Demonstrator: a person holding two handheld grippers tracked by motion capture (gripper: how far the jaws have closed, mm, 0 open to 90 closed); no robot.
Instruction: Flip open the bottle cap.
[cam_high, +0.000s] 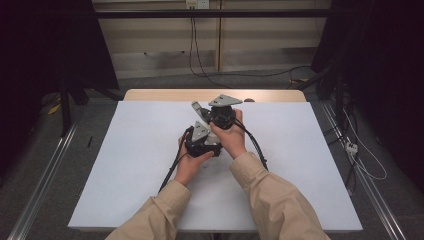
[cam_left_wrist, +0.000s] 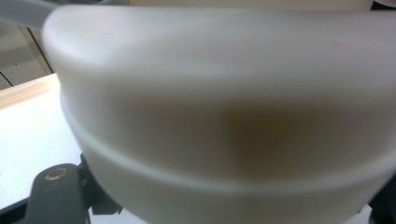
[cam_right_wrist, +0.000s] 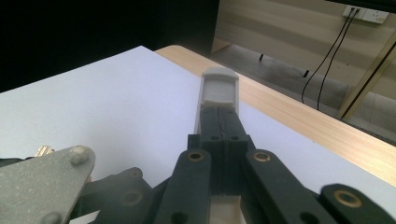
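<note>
No brand, label or readable writing appears on any surface.

In the high view, the left side of the white table top (cam_high: 125, 165) is bare up to its left edge, and beyond this edge there is grey floor with a metal rail (cam_high: 42, 180). The left gripper (cam_high: 200, 142) is near the middle of the table, held in the left hand (cam_high: 190, 162). Its own view has a blurred, cream-white rounded object (cam_left_wrist: 224, 116) directly in front of the lens; whether the jaws press on it I cannot tell, but they stand closed.

Just beside it, touching, is the right gripper (cam_high: 220, 114) in the right hand (cam_high: 231, 137). In its own view the black jaws are together, closed on nothing, and their pale tips (cam_right_wrist: 219, 88) point over the sheet toward the wooden far edge (cam_right_wrist: 299, 121) of the table.

To the right, the table surface is free up to its right edge, and cables (cam_high: 357, 150) lie on the floor there.
</note>
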